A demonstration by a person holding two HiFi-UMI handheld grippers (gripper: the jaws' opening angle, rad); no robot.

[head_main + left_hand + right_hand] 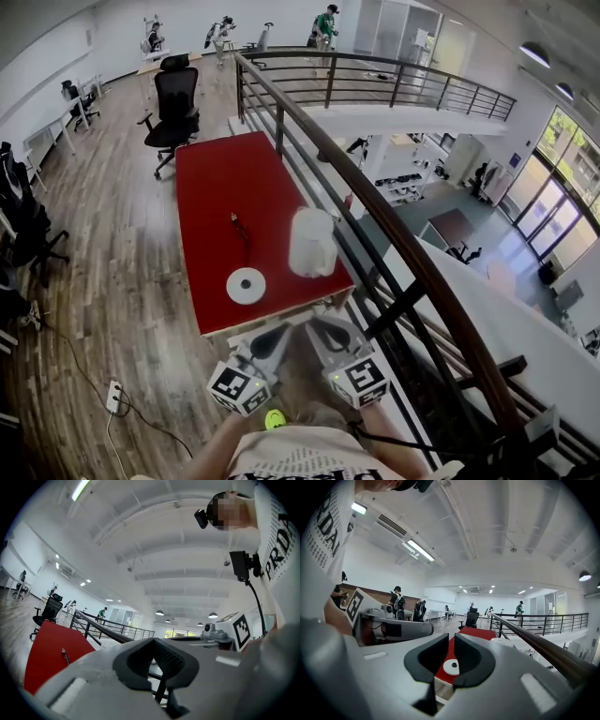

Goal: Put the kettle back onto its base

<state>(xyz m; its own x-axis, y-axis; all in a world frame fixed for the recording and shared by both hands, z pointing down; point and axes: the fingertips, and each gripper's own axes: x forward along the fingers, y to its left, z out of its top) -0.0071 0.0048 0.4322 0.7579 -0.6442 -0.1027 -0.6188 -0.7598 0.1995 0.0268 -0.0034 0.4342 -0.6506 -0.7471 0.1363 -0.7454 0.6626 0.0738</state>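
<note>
Beside the railing [412, 258], kettle [311, 242] and base [246, 285] sit apart on red table [225, 187]; left gripper [152, 641] closed, right gripper [451, 639] barely parted

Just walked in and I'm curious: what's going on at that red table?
A person stands at the near end of the red table beside the railing, with a gripper in each hand. The left hand-held gripper and the right hand-held gripper are both empty and are held near the table's edge. The white kettle stands on the table, off its round base, which lies beside it.
</note>
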